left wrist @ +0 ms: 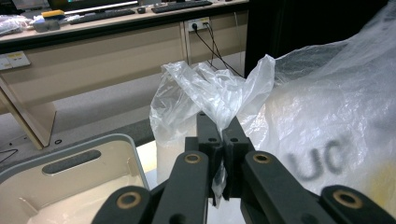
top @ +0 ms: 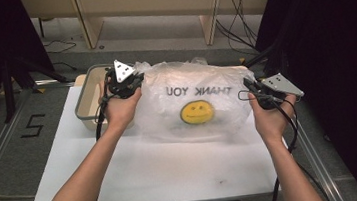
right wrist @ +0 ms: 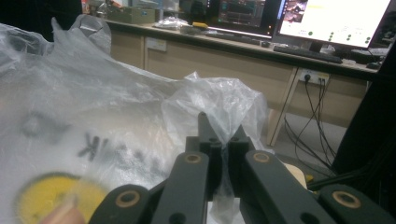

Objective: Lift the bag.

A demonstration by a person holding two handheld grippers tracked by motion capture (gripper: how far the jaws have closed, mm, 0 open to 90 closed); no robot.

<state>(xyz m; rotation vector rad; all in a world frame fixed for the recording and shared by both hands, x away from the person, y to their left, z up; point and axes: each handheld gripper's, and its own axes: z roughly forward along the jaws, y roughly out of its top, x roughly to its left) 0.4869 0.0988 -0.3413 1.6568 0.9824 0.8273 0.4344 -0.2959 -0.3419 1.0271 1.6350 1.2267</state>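
Translucent plastic bag (top: pixel 191 99), printed with mirrored black "THANK YOU" lettering (top: pixel 198 90) and a yellow smiley face (top: pixel 197 112), is spread across the far half of a white table top (top: pixel 164 172), puffed up between the two grippers. Left gripper (top: pixel 134 81) sits at the bag's left edge, held in the left hand (top: pixel 119 106), grey three-cornered plate on top. Left gripper view: both black jaws pressed together with a bunched handle loop of the bag (left wrist: pixel 210 93) pinched between them, film rising above the tips and a thin strip hanging below. Right gripper (top: pixel 249 86) is at the bag's right edge, held in the right hand (top: pixel 271 118), cable trailing down toward the person. Right gripper view: jaws likewise closed on a gathered fold of the bag (right wrist: pixel 219 107), the plastic standing up over the tips; the smiley face and part of the lettering show at lower left through the film. Beige bin with grey rim (top: pixel 88 97) stands at the table's far left corner, just beside the left gripper; the bag's left side overlaps its right edge. Left gripper view shows the bin's inside wall with a slot handle (left wrist: pixel 70 161). Beyond the table, wooden desks (top: pixel 156 2) with cables on the floor beneath them; right gripper view shows lit monitors (right wrist: pixel 336 18) on a desk.
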